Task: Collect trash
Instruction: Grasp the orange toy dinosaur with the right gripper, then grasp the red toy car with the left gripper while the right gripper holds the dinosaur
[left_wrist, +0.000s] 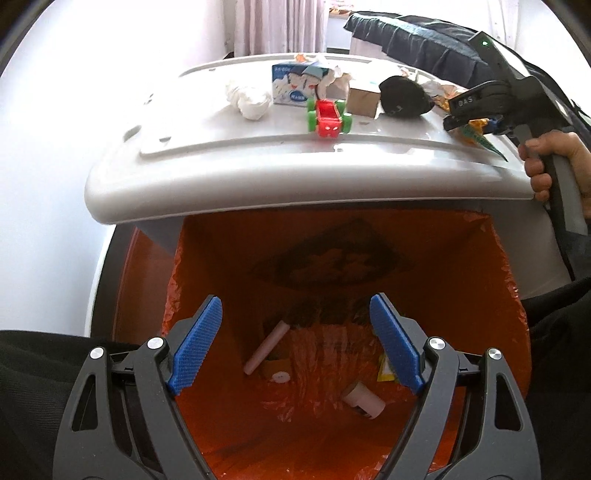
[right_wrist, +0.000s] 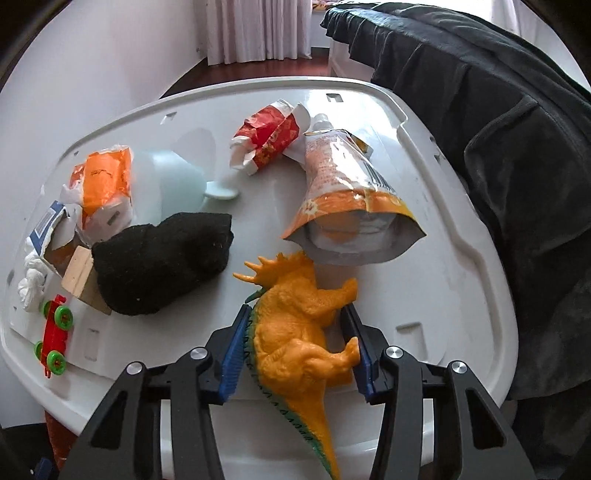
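My right gripper (right_wrist: 295, 310) is shut on an orange toy dinosaur (right_wrist: 295, 332) lying on its side near the front edge of the white table (right_wrist: 424, 295); one blue pad rests on its spiny back, the other on its legs. Trash lies beyond it: an orange pouch (right_wrist: 347, 192), a crumpled red wrapper (right_wrist: 269, 136) and an orange wrapper (right_wrist: 103, 181). My left gripper (left_wrist: 295, 299) hangs open and empty over the bin with an orange liner (left_wrist: 509, 295). A white tube (left_wrist: 266, 347) and a white cylinder (left_wrist: 364, 400) lie at the bin's bottom.
A black sock (right_wrist: 162, 262), wood block (right_wrist: 81, 277), red toy car (right_wrist: 53, 339), pale blue scoop (right_wrist: 173, 177), tissue box (left_wrist: 291, 85) and crumpled tissue (left_wrist: 251, 99) also sit on the table. Dark fabric (right_wrist: 498, 129) borders its right side. A hand (left_wrist: 554, 162) grips the right handle.
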